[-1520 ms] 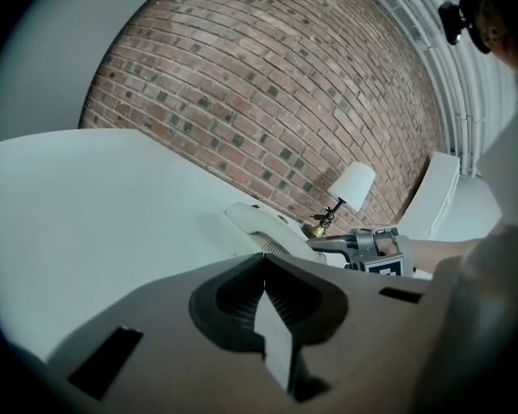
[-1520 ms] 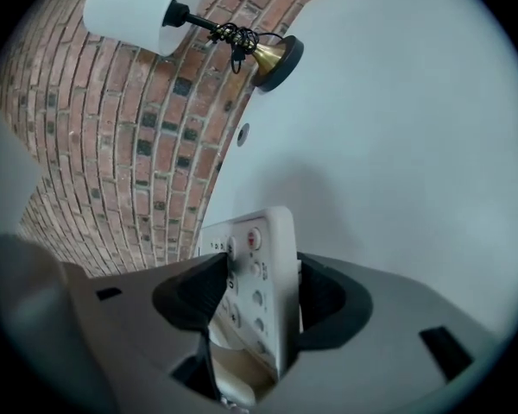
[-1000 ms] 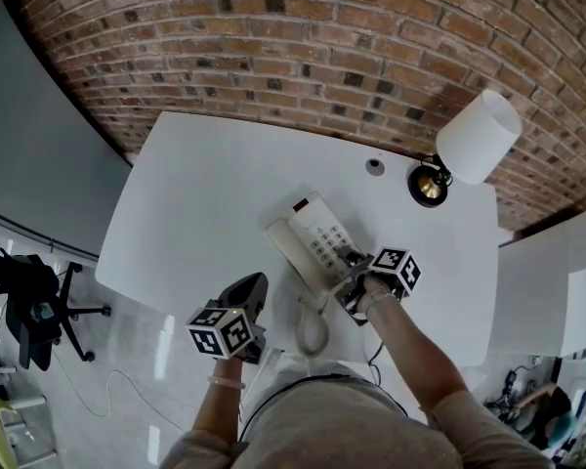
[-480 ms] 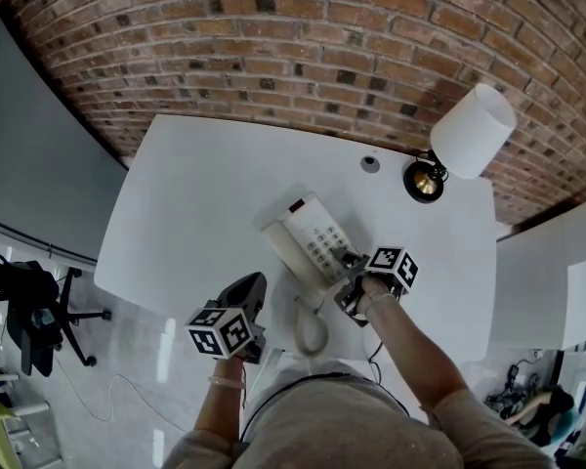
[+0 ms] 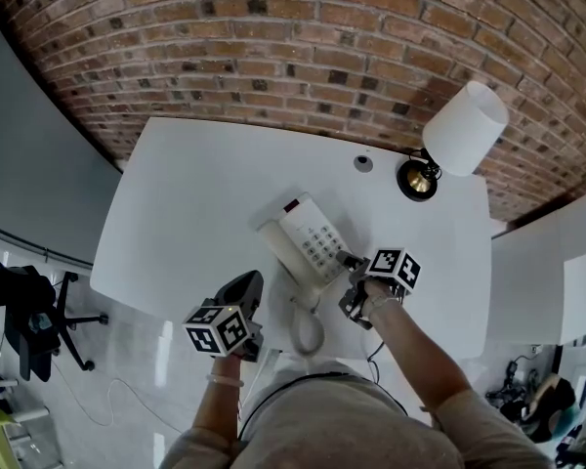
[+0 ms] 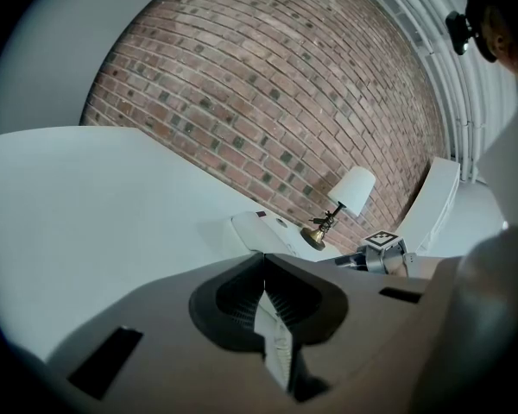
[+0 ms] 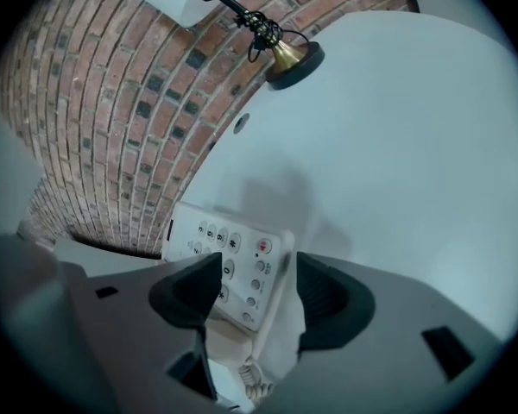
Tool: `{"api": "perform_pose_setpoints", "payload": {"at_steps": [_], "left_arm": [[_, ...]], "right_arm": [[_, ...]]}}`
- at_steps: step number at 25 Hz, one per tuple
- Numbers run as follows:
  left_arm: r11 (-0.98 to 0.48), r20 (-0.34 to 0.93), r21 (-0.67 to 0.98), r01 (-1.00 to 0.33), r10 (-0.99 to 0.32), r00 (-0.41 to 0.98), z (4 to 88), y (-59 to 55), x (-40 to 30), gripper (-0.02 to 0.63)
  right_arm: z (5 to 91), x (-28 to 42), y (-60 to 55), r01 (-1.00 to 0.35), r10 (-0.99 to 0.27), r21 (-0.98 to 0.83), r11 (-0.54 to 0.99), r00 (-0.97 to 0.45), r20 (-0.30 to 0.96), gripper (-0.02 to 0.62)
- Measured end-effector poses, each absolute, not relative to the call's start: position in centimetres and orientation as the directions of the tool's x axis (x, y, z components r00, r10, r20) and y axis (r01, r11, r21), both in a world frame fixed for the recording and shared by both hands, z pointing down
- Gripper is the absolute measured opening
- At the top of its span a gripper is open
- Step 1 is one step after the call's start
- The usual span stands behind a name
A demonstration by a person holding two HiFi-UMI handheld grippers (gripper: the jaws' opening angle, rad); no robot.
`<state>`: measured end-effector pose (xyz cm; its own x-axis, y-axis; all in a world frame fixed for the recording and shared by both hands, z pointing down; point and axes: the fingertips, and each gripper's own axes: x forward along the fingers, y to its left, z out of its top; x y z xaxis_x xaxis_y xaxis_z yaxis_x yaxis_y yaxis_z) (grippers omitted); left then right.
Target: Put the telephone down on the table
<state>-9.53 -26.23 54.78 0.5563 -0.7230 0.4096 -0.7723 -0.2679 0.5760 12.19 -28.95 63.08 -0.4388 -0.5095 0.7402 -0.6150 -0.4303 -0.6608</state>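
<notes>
Item: telephone [image 7: 233, 253], white, keypad facing up; it is lying between the jaws of the right claw [image 7: 257, 270], which is pinching its near end across the width, seemingly so the body can be lowered flat and let go cleanly; the far end is reaching out ahead of that claw over the worktop [image 5: 195, 193]; whether the underside is already resting there is not showing, and the right-hand pad's contact is hard to make out. Coiled cord [image 5: 308, 332] is trailing back behind the right claw toward the person, its end cut off. Left claw [image 6: 263, 266] is hanging pressed together and empty, off to the left of the right claw, apparently idling clear of the set-down. Lamp [image 5: 464, 125] is standing well ahead of the right claw, near the brick wall [image 5: 273, 37].
</notes>
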Motion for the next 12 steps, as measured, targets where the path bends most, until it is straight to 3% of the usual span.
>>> {"api": "perform_pose_setpoints", "payload": {"at_steps": [3, 12], "left_arm": [[-0.271, 0.416, 0.566, -0.778, -0.721, 0.554, 54.8, -26.3, -9.6, 0.006], [-0.283, 0.422, 0.494, -0.822, -0.749, 0.511, 53.9, -27.5, -10.4, 0.006]], "right_arm": [[62.2, 13.1, -29.2, -0.690, -0.537, -0.634, -0.349, -0.407, 0.739, 0.237], [58.6, 13.3, -30.4, -0.843, -0.626, -0.538, -0.016, -0.411, 0.663, 0.015]]}}
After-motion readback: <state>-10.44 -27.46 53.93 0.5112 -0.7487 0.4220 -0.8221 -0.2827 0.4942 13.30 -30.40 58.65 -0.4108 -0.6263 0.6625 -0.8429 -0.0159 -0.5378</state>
